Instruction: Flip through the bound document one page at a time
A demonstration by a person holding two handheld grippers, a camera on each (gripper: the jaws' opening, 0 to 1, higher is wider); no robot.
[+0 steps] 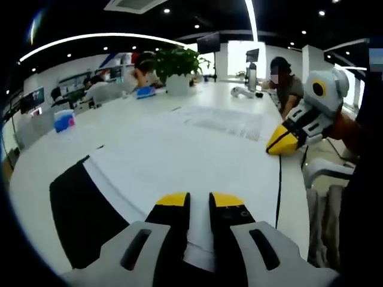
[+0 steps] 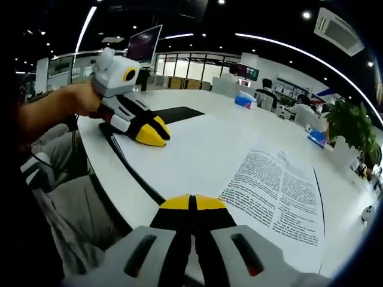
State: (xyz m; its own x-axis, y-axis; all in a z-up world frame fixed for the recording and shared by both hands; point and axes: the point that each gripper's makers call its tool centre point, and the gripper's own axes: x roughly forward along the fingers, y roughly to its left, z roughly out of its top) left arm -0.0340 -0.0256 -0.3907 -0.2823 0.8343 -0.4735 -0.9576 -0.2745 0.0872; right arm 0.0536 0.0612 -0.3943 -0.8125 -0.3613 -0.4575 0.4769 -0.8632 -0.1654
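White table [image 2: 197, 104]; both hand-held grippers closed on open bound document [image 2: 197, 155] edges.

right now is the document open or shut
Open. The document lies spread flat on the table: a blank page under the left gripper and a printed text page beside the right gripper.

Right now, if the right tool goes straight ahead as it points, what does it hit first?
Probably the open bound document: the right tool sits low at its near edge, jaws shut, aimed across the blank page beside the printed page. Height above paper unclear.
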